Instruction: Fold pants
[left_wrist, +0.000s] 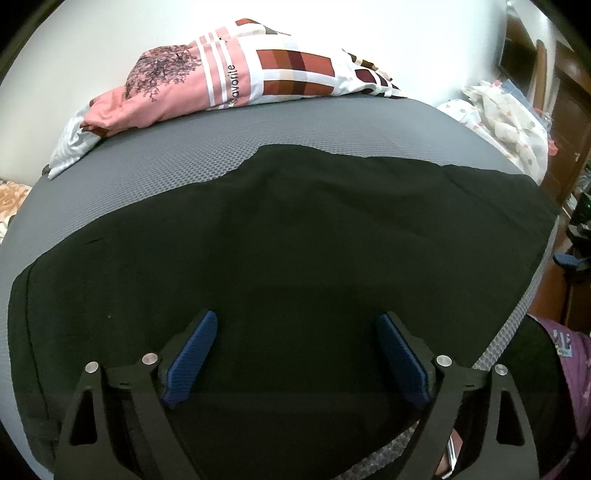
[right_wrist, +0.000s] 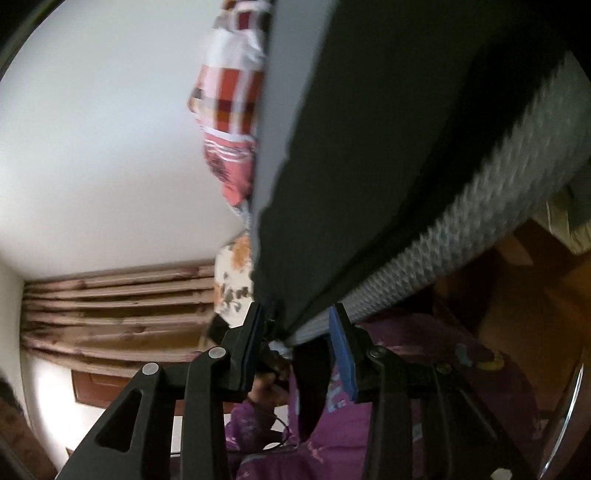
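Black pants (left_wrist: 295, 236) lie spread flat on a grey mattress (left_wrist: 177, 155). My left gripper (left_wrist: 297, 325) is open just above the near part of the pants, its blue pads (left_wrist: 192, 354) wide apart with nothing between them. In the right wrist view the scene is rolled on its side: the pants (right_wrist: 351, 147) run along the mattress edge (right_wrist: 480, 206). My right gripper (right_wrist: 299, 321) is open at the near edge of the pants and mattress, fingers on either side of the fabric's end; the view is blurred.
A pile of pink and checked bedding (left_wrist: 229, 77) lies at the mattress's far side against a white wall. More cloth (left_wrist: 506, 118) is heaped at the far right. The person's purple clothing (right_wrist: 406, 406) is close below. Brown curtains (right_wrist: 118, 314) hang beyond.
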